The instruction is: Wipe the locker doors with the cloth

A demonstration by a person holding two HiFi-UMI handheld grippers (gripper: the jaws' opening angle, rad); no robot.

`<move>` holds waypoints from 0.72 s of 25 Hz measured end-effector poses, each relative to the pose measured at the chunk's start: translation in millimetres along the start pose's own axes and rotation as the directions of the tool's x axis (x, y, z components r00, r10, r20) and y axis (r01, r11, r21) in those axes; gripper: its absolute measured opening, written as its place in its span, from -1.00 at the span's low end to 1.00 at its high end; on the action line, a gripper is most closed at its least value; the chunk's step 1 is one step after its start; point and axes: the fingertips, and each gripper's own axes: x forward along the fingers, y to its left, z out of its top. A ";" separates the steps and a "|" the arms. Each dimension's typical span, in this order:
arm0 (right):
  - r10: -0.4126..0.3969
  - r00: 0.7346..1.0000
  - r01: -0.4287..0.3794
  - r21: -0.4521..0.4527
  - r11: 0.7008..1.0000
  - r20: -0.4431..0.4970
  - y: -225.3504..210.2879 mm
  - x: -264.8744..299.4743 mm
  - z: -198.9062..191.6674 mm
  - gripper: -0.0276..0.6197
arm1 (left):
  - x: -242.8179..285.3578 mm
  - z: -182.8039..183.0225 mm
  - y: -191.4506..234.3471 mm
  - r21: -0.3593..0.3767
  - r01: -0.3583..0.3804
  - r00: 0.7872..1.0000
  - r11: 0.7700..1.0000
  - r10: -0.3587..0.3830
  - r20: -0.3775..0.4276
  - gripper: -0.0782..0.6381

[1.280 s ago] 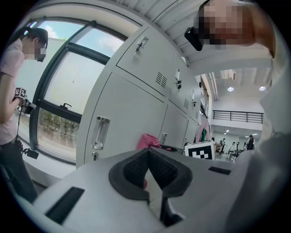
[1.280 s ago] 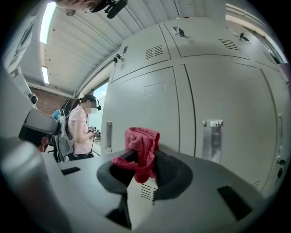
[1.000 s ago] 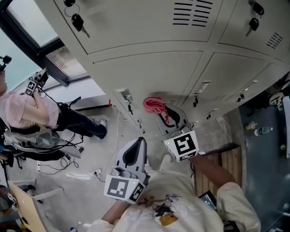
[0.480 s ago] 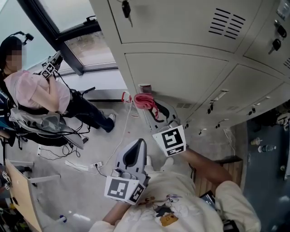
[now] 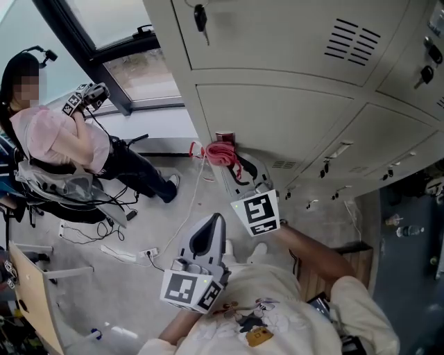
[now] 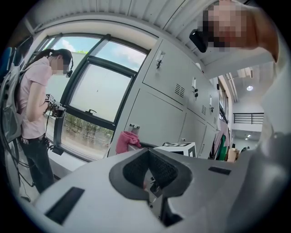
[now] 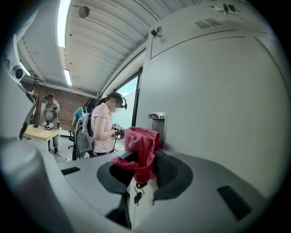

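Cloth (image 5: 220, 154) clamped in right gripper (image 5: 234, 168) fingers, at left edge of lower locker door (image 5: 277, 118); wiping apparently under way. Left gripper (image 5: 216, 218) fingers closed, empty. Next: sweep rightward across it, pressing flat.

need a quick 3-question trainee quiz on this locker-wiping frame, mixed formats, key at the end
1. Which gripper holds the pink cloth? A) left B) right C) neither
2. True or false: the left gripper is pressed against the lower locker door.
3. Fill in: a ____ hangs from the lock of the upper locker door.

Key
1. B. The right gripper is shut on it.
2. False. It hangs well away from the doors and holds nothing.
3. key
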 end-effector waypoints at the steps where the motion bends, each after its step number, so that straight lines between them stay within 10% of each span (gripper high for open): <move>1: -0.002 1.000 0.002 -0.003 1.000 -0.002 -0.7 -0.2 -0.3 -0.60 | 1.0 0.0 -0.8 0.000 0.003 1.000 1.000 -0.003 0.000 -0.76; 18: -0.081 0.996 0.080 -0.022 0.997 -0.033 -37.4 -25.1 -14.9 -0.60 | 18.9 -5.0 -20.7 0.007 0.079 0.996 0.997 -0.079 -0.029 -0.76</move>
